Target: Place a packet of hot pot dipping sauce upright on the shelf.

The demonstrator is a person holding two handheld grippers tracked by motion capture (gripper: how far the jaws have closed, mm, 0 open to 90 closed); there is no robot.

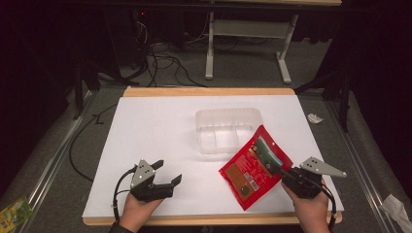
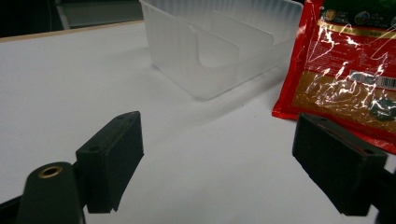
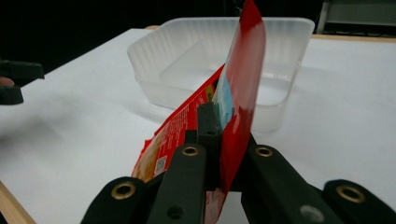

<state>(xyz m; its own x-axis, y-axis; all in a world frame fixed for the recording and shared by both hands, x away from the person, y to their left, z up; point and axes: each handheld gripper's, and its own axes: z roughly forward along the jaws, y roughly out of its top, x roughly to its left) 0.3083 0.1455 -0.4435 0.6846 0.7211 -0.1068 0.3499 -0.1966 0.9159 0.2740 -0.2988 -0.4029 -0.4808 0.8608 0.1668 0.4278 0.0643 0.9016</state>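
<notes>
A red foil packet with printed labels hangs tilted over the white table top, one lower corner near the surface. My right gripper is shut on its right edge; in the right gripper view the packet stands on edge between the closed jaws. In the left gripper view the packet lies at the right, beyond the jaws. My left gripper rests open at the front left with nothing between its fingers. A clear plastic divided tray stands empty just behind the packet, and appears as the tray and the tray in both gripper views.
The white board covers a wooden table. On the floor lie cables, a crumpled scrap, a white wrapper and a green packet. A grey table frame stands behind.
</notes>
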